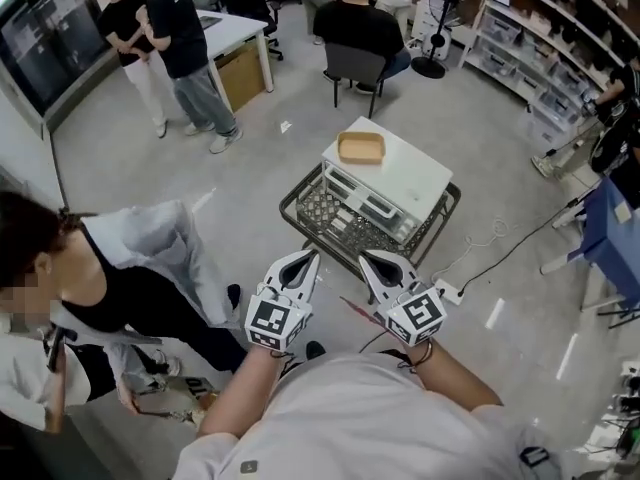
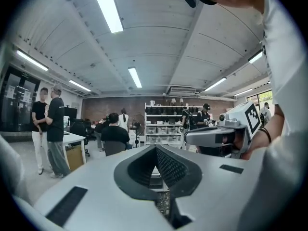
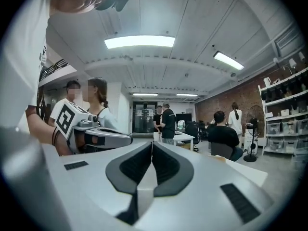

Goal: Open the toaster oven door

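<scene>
The white toaster oven (image 1: 385, 186) stands on a black wire cart (image 1: 300, 208) in front of me, its glass door shut and facing me. A tan tray (image 1: 361, 148) lies on top of the oven. In the head view both grippers hover side by side just short of the cart, apart from the oven. My left gripper (image 1: 308, 258) (image 2: 156, 153) is shut with nothing in it. My right gripper (image 1: 368, 257) (image 3: 151, 147) is also shut and empty. Each gripper view shows the other gripper beside it, both pointing across the room.
A person (image 1: 70, 298) sits close at my left. Two people (image 1: 175, 38) stand by a white table (image 1: 235, 30) at the back left, and another sits on a chair (image 1: 352, 68) behind the cart. Shelving (image 1: 560, 38) lines the right. A power strip (image 1: 449, 291) and cable lie on the floor.
</scene>
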